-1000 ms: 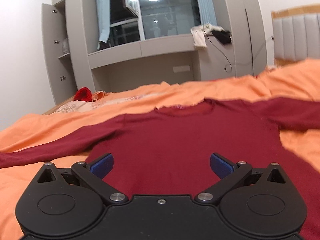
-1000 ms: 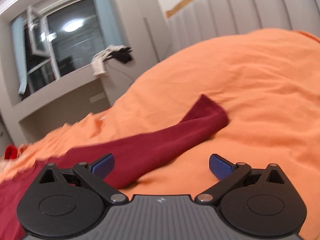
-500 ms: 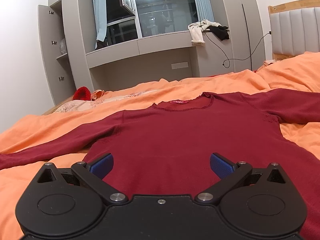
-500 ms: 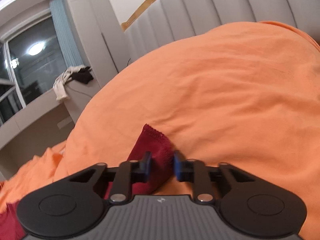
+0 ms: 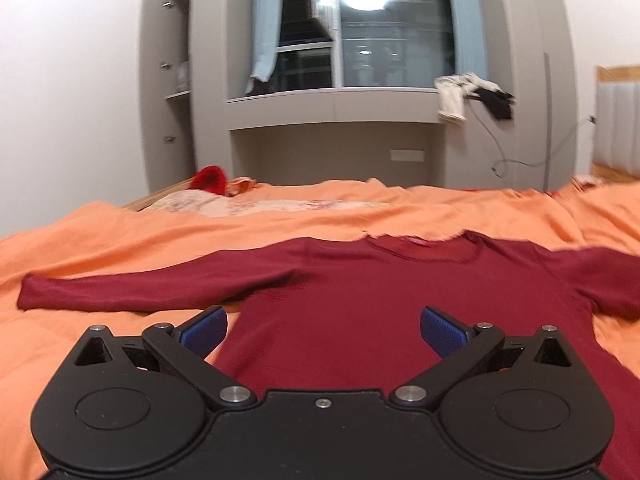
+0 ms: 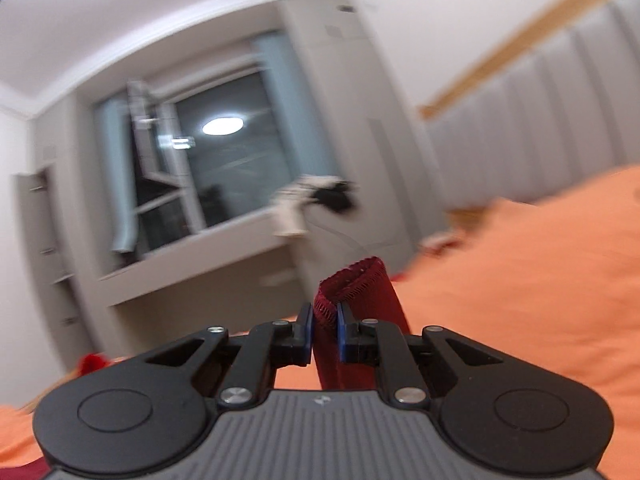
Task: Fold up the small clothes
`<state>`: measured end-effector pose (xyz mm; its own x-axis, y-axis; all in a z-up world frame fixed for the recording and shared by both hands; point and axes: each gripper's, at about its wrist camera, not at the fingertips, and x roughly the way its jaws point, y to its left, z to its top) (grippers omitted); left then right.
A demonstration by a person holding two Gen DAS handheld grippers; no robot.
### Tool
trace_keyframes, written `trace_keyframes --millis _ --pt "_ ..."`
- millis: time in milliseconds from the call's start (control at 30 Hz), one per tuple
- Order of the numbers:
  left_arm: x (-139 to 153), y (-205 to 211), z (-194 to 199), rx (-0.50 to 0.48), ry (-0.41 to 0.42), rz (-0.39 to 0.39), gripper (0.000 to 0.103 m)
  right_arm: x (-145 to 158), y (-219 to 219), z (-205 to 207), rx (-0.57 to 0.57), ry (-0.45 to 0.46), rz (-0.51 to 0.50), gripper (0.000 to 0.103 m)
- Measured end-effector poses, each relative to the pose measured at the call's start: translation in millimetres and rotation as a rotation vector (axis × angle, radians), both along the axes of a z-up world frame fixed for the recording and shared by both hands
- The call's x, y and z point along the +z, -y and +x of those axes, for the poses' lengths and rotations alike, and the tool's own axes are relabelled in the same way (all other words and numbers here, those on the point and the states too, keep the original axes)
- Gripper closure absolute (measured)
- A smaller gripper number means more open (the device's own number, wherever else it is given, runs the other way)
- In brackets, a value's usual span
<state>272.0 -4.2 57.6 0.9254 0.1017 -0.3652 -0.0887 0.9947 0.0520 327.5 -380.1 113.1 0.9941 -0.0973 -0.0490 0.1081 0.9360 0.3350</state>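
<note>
Sleeve cuff [image 6: 362, 280] pinched, seemingly firmly, between right gripper [image 6: 324, 332] jaws.

- Right gripper [image 6: 324, 331]: jaws have just been closing and are now clamped on the cuff [image 6: 352, 280] of a dark red sleeve; both blue pads [image 6: 307, 330] press the cloth. It points about level, tilted slightly.
- Left gripper [image 5: 323, 330]: jaws spread wide, blue pads [image 5: 204, 329] well apart, nothing between them. It points slightly downward.
</note>
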Motion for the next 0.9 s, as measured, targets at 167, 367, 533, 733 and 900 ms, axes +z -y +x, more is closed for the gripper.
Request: trace_keyframes --millis 167,367,533,733,900 --pt "7.7 -23.7 0.8 0.069 0.011 -0.055 0.000 14.3 -75.0 43.3 0.206 0.005 -0.054 0.091" --pt "15.9 -49.3 -2.6 0.199 0.053 -0.095 0.001 -2.0 -168.6 71.8 0.427 -0.063 -0.119 0.091" --pt "21.7 -69.7 -8.5 0.282 0.089 -0.127 0.000 -39.2 -226.7 66.6 0.582 -0.195 -0.179 0.092" --pt "23.0 -76.2 -12.8 0.294 0.094 -0.132 0.000 -81.2 -273.8 53.0 0.699 -0.350 -0.281 0.096" --pt "18.3 -70.3 -7.4 0.249 0.075 -0.118 0.000 -93.4 -261.2 20.3 0.738 -0.400 -0.296 0.079"
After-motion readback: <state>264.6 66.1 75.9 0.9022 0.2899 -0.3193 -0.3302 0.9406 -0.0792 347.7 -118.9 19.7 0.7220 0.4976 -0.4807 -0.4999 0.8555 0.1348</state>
